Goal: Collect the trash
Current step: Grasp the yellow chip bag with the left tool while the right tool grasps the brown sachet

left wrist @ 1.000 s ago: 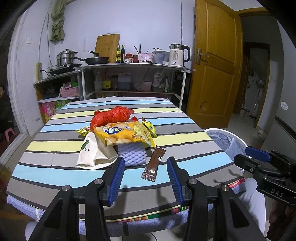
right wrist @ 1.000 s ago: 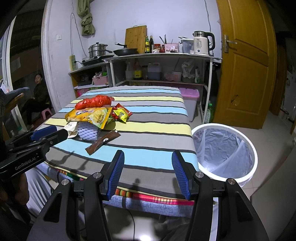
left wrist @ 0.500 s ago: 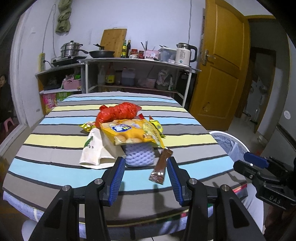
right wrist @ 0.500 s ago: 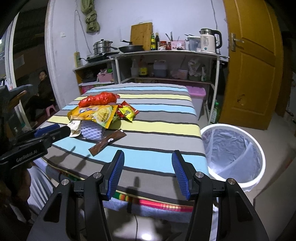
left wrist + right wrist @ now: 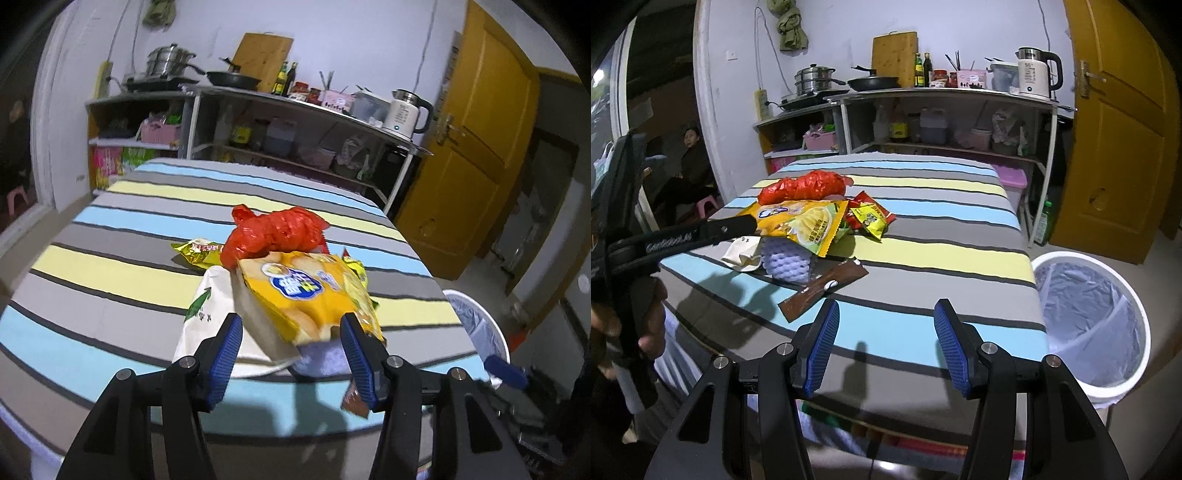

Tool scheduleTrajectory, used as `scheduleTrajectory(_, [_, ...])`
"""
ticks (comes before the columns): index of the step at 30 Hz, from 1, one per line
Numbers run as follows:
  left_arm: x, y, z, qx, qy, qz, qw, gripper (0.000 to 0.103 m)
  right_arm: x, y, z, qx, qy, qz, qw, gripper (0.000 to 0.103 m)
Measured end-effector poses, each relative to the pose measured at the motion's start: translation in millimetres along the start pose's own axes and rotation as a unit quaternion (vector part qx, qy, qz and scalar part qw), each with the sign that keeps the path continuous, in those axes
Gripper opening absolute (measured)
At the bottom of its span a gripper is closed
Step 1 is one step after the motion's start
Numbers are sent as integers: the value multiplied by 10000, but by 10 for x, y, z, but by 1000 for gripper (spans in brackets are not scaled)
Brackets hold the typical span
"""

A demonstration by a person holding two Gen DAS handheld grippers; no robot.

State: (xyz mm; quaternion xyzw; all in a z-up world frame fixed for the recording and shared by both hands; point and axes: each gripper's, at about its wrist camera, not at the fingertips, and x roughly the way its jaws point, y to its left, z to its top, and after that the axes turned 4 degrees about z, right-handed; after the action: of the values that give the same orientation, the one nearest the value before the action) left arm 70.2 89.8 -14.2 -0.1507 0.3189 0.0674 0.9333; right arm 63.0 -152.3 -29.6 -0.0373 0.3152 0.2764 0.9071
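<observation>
A trash pile lies on the striped table [image 5: 110, 273]: a yellow snack bag [image 5: 306, 291] on top, a red plastic bag [image 5: 277, 232] behind it, a white paper bag [image 5: 207, 314], a purple foam net [image 5: 786, 260], a brown sachet [image 5: 823, 288] and small yellow-red wrappers [image 5: 870, 218]. My left gripper [image 5: 291, 354] is open, its jaws on either side of the yellow bag's near end. My right gripper [image 5: 886, 347] is open and empty above the table's near edge. A white bin [image 5: 1089, 317] with a liner stands on the floor to the right.
A metal shelf unit [image 5: 945, 122] with a kettle, pans and bottles stands behind the table. A yellow door [image 5: 1123, 122] is at the right. A person [image 5: 689, 162] sits at the far left.
My left gripper has moved forward to the pile, so the yellow bag now lies between its open jaws. The right gripper has edged forward a little.
</observation>
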Motion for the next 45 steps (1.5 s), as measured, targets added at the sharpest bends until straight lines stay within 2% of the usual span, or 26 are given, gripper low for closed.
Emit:
scheduleTrajectory(6, [218, 98, 57, -290, 190, -175, 9992, 53, 109, -1, 28, 1, 78, -11, 10000, 54])
scheduleTrajectory(8, [264, 105, 65, -335, 259, -239, 9988, 42, 143, -6, 43, -1, 98, -23, 9999, 54])
scheduleTrajectory(9, [280, 104, 62, -342, 273, -244, 9987, 40, 159, -8, 50, 1, 108, -24, 9999, 54])
scheduleTrajectory(11, [275, 115, 53, -354, 275, -252, 9987, 24, 186, -9, 61, -2, 113, -32, 9999, 54])
scheduleTrajectory(16, [252, 103, 50, -322, 226, -318, 9987, 7, 257, 9, 81, -25, 156, -27, 9999, 54])
scheduleTrajectory(18, [203, 108, 56, -324, 150, -387, 9986, 4, 289, 29, 92, -44, 185, -17, 9998, 54])
scheduleTrajectory(29, [-171, 257, 209, -457, -386, -507, 9969, 2, 562, 207, 193, -21, 409, 229, 9989, 54])
scheduleTrajectory(34, [-212, 330, 206, -493, -414, -491, 9967, 2, 857, 313, 240, 155, 707, 376, 9967, 54])
scheduleTrajectory(38, [-212, 366, 187, -484, -407, -502, 9967, 2, 1046, 334, 257, 303, 905, 291, 9950, 54])
scheduleTrajectory(40, [-209, 365, 182, -494, -405, -510, 9967, 2, 1076, 372, 268, 251, 884, 132, 9957, 51])
scheduleTrajectory(45, [-205, 372, 163, -489, -381, -539, 9966, 2, 1060, 370, 252, 148, 887, -177, 9958, 18])
